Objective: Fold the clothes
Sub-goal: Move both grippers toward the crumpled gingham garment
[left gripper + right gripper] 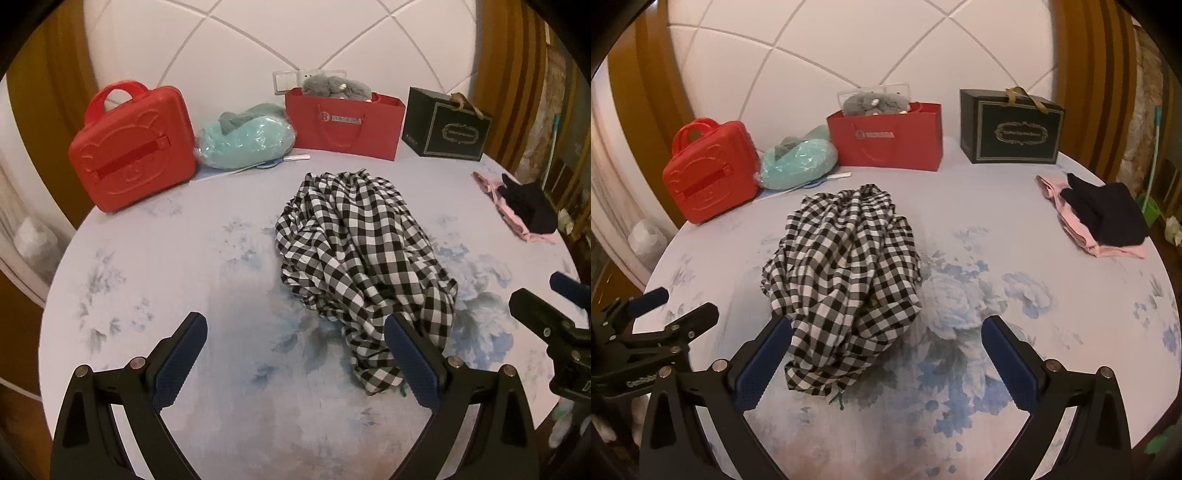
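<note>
Just ahead of both wide-open, empty grippers, the checked garment (354, 258) lies crumpled mid-table, long axis running away from them, its near tail closest to the left gripper's (295, 354) right finger and the right gripper's (886, 354) left finger.

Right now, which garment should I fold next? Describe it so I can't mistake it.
On the round table with the pale blue floral cloth, look at the middle, just ahead of both open claws. The crumpled black-and-white checked garment lies there in a loose heap. The folded black garment on the pink one sits flat at the right edge.
</note>
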### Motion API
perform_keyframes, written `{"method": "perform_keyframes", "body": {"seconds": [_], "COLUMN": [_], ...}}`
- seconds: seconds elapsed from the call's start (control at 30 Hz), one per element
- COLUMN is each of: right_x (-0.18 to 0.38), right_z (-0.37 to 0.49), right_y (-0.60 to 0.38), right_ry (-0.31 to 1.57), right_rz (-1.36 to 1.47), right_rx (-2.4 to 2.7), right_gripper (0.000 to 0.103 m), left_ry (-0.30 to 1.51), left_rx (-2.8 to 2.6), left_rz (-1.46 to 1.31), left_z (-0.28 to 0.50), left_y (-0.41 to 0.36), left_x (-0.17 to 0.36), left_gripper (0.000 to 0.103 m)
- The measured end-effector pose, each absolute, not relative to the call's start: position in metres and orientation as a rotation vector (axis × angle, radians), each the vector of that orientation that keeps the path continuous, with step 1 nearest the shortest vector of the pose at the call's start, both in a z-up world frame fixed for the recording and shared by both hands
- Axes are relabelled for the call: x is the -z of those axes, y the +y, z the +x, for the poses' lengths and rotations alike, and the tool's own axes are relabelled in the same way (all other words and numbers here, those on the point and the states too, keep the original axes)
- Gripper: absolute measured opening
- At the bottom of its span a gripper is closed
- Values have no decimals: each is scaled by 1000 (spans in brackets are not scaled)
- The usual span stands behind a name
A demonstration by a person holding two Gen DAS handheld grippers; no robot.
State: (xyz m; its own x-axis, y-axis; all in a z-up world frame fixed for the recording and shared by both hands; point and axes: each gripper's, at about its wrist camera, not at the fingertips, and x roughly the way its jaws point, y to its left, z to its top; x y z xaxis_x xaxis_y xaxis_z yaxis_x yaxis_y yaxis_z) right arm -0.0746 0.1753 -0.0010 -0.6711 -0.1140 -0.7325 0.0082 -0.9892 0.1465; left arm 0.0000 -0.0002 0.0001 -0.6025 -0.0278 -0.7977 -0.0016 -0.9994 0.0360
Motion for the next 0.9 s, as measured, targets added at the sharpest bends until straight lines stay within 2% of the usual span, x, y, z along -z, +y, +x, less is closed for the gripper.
{"method": "perform_keyframes", "body": {"seconds": [0.27, 0.63, 0.9], "right_x": [4, 5, 6], "right_z": [-81, -87, -90], "right_y": [165, 162, 156], "right_ry": [-145, -189, -152], "right_rz": [1307, 1269, 1278], "right_rx": [2789, 2758, 2750], "right_gripper": [103, 103, 103], "left_ry": [-11, 51, 53], "left_rx": [2802, 2783, 2773], "left_rz": [1381, 1393, 1397], "left_z": [1, -2, -6], "left_y": [-8, -15, -20], "left_x": [-3, -3, -2], "left_gripper": [98, 98, 98]}}
